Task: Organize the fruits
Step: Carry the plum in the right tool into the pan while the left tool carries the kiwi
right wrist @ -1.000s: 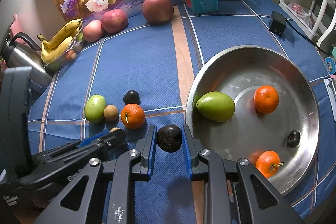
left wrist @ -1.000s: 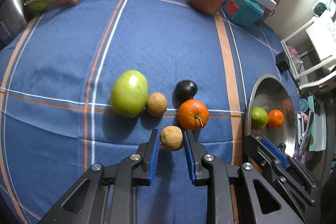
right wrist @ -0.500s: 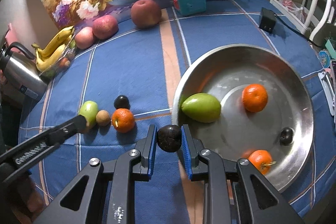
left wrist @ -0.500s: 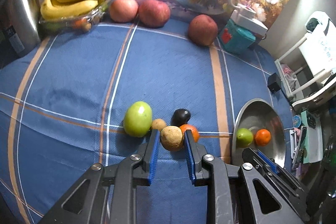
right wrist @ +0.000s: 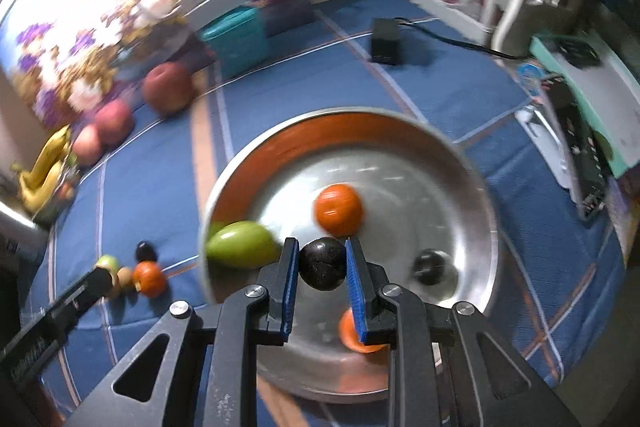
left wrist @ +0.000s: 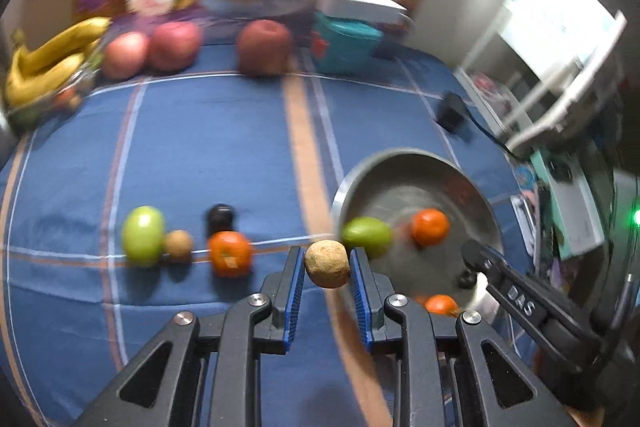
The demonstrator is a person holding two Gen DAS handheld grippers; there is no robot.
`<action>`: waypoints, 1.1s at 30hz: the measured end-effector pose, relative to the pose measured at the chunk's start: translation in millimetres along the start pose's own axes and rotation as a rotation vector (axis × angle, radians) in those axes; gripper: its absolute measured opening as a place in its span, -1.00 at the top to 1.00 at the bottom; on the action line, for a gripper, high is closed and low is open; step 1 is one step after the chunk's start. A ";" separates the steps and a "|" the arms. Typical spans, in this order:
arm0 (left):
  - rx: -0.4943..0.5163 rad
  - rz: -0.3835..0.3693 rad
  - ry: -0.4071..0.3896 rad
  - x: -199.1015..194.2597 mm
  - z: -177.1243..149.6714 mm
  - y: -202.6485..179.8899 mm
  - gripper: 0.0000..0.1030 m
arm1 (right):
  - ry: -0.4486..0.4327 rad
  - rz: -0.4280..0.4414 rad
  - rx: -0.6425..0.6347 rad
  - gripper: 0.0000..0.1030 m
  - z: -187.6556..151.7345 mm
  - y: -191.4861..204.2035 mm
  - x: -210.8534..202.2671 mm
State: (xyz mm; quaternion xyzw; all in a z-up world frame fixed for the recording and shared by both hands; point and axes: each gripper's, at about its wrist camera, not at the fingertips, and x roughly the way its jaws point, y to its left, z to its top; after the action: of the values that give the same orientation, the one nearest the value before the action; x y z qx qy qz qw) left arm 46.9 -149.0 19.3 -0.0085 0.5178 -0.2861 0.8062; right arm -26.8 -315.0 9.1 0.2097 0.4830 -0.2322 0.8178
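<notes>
My left gripper (left wrist: 326, 263) is shut on a small brown round fruit (left wrist: 327, 263), held in the air just left of the steel bowl (left wrist: 472, 183). Over the inside of that steel bowl (right wrist: 472, 163), my right gripper (right wrist: 322, 264) is shut on a dark round fruit (right wrist: 322, 264). In the bowl lie a green mango (right wrist: 242, 245), two oranges (right wrist: 338, 208) and another dark fruit (right wrist: 429, 268). On the blue cloth to the left remain a green fruit (left wrist: 143, 235), a brown fruit (left wrist: 178, 245), an orange (left wrist: 229, 253) and a dark fruit (left wrist: 220, 217).
At the back of the table stand three red apples (left wrist: 264, 47), bananas (left wrist: 52, 61), a teal box (left wrist: 344, 43) and a flower picture. A black adapter (right wrist: 385, 35) with its cable lies behind the bowl. White furniture and clutter crowd the right edge.
Both grippers rose off the cloth and swung right with their fruits. The right one now hangs over the bowl; the left one has come up beside the bowl's left rim.
</notes>
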 end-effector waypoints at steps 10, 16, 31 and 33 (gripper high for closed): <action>0.093 -0.035 0.028 19.2 -7.4 -31.0 0.51 | 0.016 -0.013 0.038 0.53 1.9 -21.0 3.1; 0.116 -0.028 0.062 31.0 -13.2 -37.2 0.51 | 0.065 -0.022 0.035 0.52 -1.9 -20.9 18.0; 0.116 -0.025 0.101 40.0 -15.9 -36.7 0.49 | 0.084 -0.038 0.038 0.52 -2.8 -22.3 21.4; 0.117 -0.025 0.105 40.8 -15.7 -36.6 0.49 | 0.086 -0.036 0.037 0.52 -2.3 -22.0 22.2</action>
State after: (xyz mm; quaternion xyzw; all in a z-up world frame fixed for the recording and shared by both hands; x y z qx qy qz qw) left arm 29.4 -194.3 -10.5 0.0472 0.5414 -0.3261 0.7735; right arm -31.7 -335.3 -14.2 0.2257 0.5170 -0.2468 0.7880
